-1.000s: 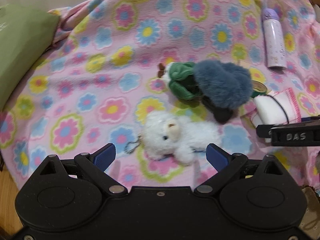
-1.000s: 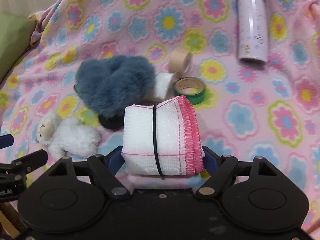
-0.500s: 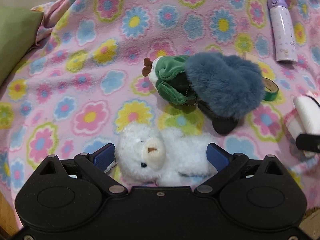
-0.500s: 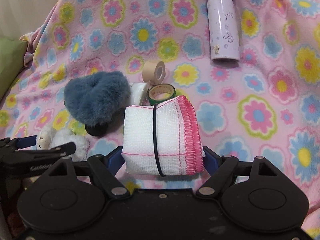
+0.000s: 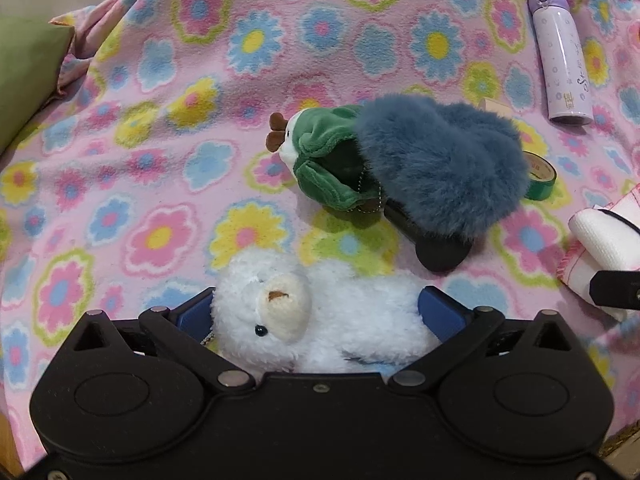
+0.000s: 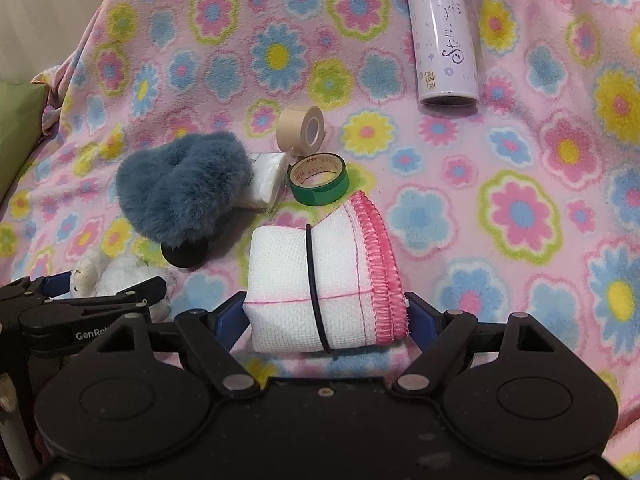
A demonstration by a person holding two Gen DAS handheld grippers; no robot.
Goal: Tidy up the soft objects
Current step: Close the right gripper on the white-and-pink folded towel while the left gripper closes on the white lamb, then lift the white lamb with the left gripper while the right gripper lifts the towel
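A white plush bear (image 5: 320, 316) lies on the flowered blanket between the fingers of my left gripper (image 5: 316, 312), whose jaws stand wide around it with the blue pads beside the toy. The bear also shows in the right wrist view (image 6: 116, 276). My right gripper (image 6: 326, 316) is shut on a rolled white cloth with pink edging and a black band (image 6: 324, 288); the cloth shows at the right edge of the left wrist view (image 5: 600, 244). A green plush (image 5: 324, 160) and a blue furry slipper (image 5: 436, 168) lie beyond the bear.
A lilac bottle (image 6: 444, 36) lies at the back right. A green tape roll (image 6: 320, 178), a beige tape roll (image 6: 300, 126) and a small white packet (image 6: 266, 178) lie beside the slipper (image 6: 184, 188). A green cushion (image 5: 28, 76) sits at the far left, off the pink blanket (image 5: 160, 92).
My left gripper has moved forward over the white bear, which now lies between its fingers. My right gripper, holding the cloth roll, has pulled back and to the right.
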